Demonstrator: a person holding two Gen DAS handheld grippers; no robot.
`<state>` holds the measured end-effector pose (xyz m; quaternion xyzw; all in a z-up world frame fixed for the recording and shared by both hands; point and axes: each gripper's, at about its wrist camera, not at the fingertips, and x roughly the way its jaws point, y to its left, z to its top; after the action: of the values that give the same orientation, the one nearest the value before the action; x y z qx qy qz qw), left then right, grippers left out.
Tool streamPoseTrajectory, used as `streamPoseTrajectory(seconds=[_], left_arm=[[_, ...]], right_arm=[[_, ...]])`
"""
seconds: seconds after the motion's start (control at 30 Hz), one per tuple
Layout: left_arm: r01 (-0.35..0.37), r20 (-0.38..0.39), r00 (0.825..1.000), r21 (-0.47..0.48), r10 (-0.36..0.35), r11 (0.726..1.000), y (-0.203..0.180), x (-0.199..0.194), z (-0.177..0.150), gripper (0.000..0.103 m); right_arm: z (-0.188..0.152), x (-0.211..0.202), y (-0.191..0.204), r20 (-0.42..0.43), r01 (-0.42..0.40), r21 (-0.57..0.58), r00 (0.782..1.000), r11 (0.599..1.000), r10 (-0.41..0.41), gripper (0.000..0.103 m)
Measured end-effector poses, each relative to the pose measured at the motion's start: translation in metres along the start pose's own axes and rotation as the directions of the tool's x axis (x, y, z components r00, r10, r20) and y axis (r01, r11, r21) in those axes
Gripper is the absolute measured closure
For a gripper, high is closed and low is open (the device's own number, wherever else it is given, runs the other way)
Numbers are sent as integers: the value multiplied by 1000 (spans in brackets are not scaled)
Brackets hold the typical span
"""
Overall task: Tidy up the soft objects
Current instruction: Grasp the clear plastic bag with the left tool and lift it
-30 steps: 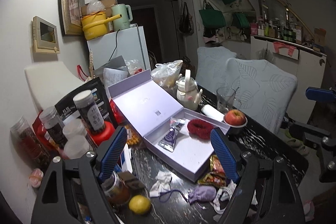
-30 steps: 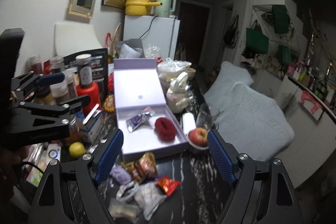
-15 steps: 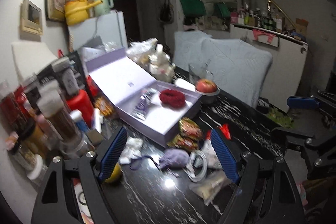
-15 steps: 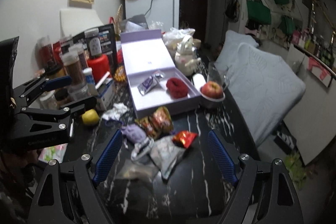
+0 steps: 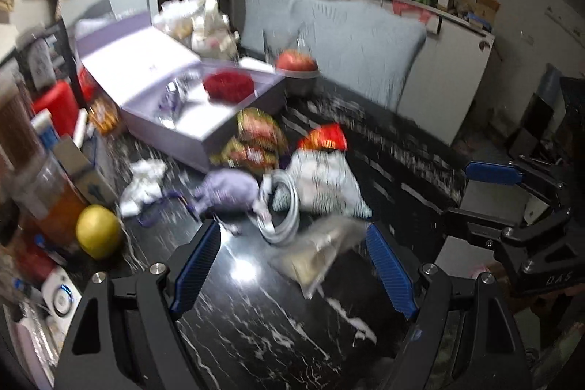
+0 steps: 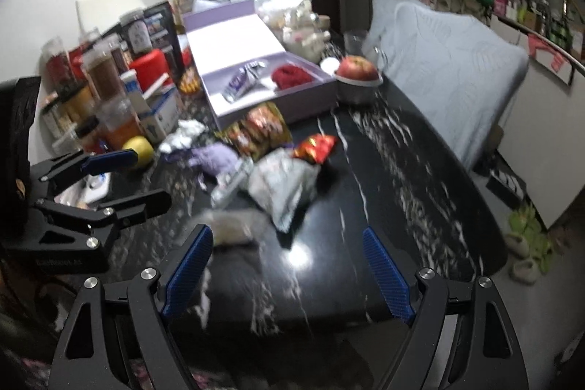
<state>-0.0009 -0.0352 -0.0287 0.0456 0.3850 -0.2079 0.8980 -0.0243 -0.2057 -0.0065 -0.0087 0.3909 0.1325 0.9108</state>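
An open lilac box point(image 5: 190, 119) point(image 6: 234, 105) on the black marble table holds a red knitted item point(image 5: 228, 86) point(image 6: 290, 75) and a silver-purple packet point(image 6: 239, 84). In front of it lies a pile: a purple pouch point(image 5: 226, 189) point(image 6: 215, 158), snack packets point(image 5: 256, 137) point(image 6: 261, 130), a red wrapper point(image 5: 325, 137), a pale bag point(image 5: 321, 181) point(image 6: 281, 187), a coiled white cable point(image 5: 281, 211) and a clear bag point(image 5: 318, 251). My left gripper point(image 5: 292, 265) is open and empty just short of the pile. My right gripper point(image 6: 287, 275) is open and empty, nearer the table's front.
Jars and bottles point(image 6: 98, 79) crowd the left edge, with a lemon point(image 5: 97, 231) point(image 6: 140, 147) and crumpled white tissue point(image 5: 144, 183). An apple in a bowl point(image 6: 356, 72) and a teapot point(image 6: 303, 39) stand behind the box. A covered chair point(image 6: 438, 61) is at the right.
Both grippers have pulled back from the box and tilted down, so the pile now sits just ahead of the fingers. Both stay open and empty.
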Motion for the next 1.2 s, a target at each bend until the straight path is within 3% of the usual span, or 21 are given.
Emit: streamPoseTrajectory(seconds=[0.33,0.63,0.73,0.83,1.0,1.1,1.2], left_arm=[[23,-46,999,29,-22,999,-10,33,-15,21],[34,-64,998,74,-30,997,-23,65,-2,21],[71,-117,991,60,-64,996,-25,80,-4,22],[120,-155,981,-2,-119,993,-21,89,-9,32],[89,-184,979,-13,-90,996,-23,99,-15,36],[30,-168,985,8,-29,1000,-24,98,-16,63],[71,-162,984,-36,-76,997,-15,94,-18,68]], right_arm=[[-44,27,-23,-67,6,77,998,997,0,18],[-50,43,-48,-107,25,116,994,993,-13,18],[-50,48,-55,-113,29,126,993,992,-14,18],[-52,57,-65,-133,11,176,991,984,13,18],[-52,66,-70,-149,-3,197,988,980,33,18],[-49,70,-69,-155,-7,191,987,982,37,18],[-46,73,-66,-157,-12,183,987,983,42,18]])
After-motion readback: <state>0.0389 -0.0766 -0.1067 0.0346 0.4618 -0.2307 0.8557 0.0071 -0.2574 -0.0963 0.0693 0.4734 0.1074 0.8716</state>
